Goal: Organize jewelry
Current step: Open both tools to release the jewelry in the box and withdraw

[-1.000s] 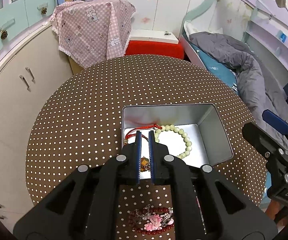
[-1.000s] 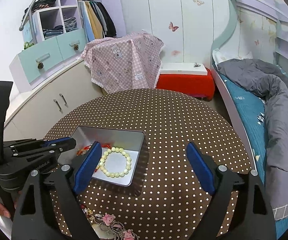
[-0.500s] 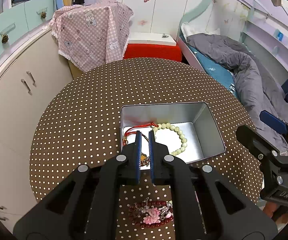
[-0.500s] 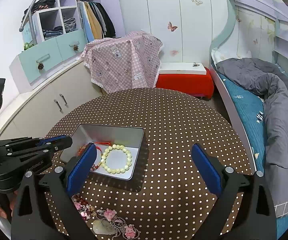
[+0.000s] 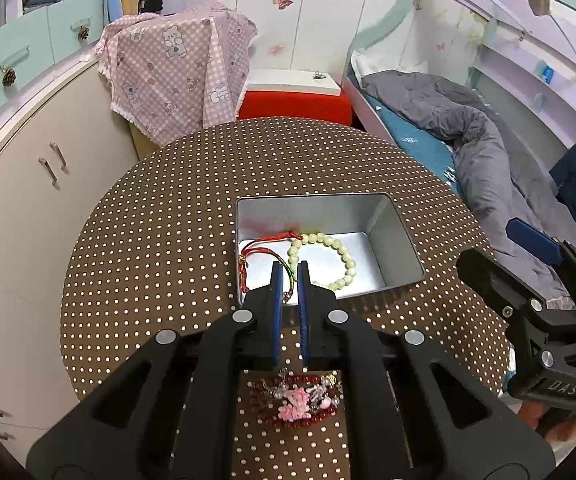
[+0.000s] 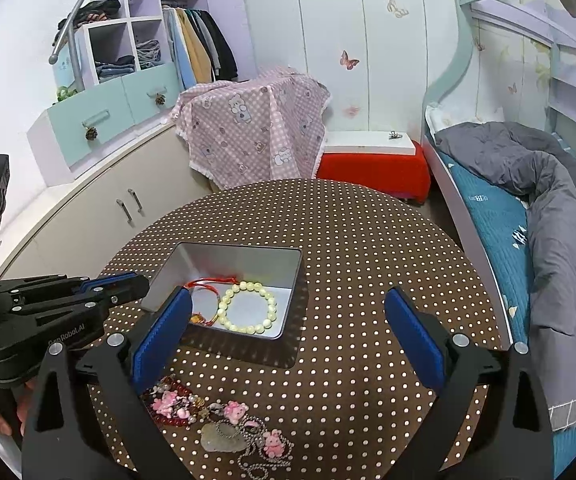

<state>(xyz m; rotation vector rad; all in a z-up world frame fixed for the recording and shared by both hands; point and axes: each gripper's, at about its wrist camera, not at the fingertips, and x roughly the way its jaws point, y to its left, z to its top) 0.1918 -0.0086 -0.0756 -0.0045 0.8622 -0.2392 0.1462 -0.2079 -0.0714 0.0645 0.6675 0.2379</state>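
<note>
A silver tin (image 5: 396,236) (image 6: 292,284) sits on the round dotted table. Inside it lie a pale green bead bracelet (image 5: 338,250) (image 6: 248,308) and a red cord bracelet (image 5: 264,246) (image 6: 208,286). My left gripper (image 5: 289,270) is nearly shut with a narrow gap, empty, above the tin's near edge. A pile of jewelry (image 5: 296,400) (image 6: 192,404) with dark red beads and pink charms lies on the table in front of the tin. A chain with a pale pendant (image 6: 224,438) lies beside it. My right gripper (image 6: 284,320) is open and empty, above the table right of the tin.
The brown dotted tablecloth (image 5: 168,240) (image 6: 368,260) covers the round table. A cabinet (image 6: 100,216) stands to the left, a bed with a grey duvet (image 6: 548,208) to the right. A red stool (image 6: 372,168) and a pink-draped object (image 6: 248,132) stand behind.
My left gripper has pulled back and up from the tin, leaving the red cord bracelet inside. My right gripper has also risen and drawn back a little.
</note>
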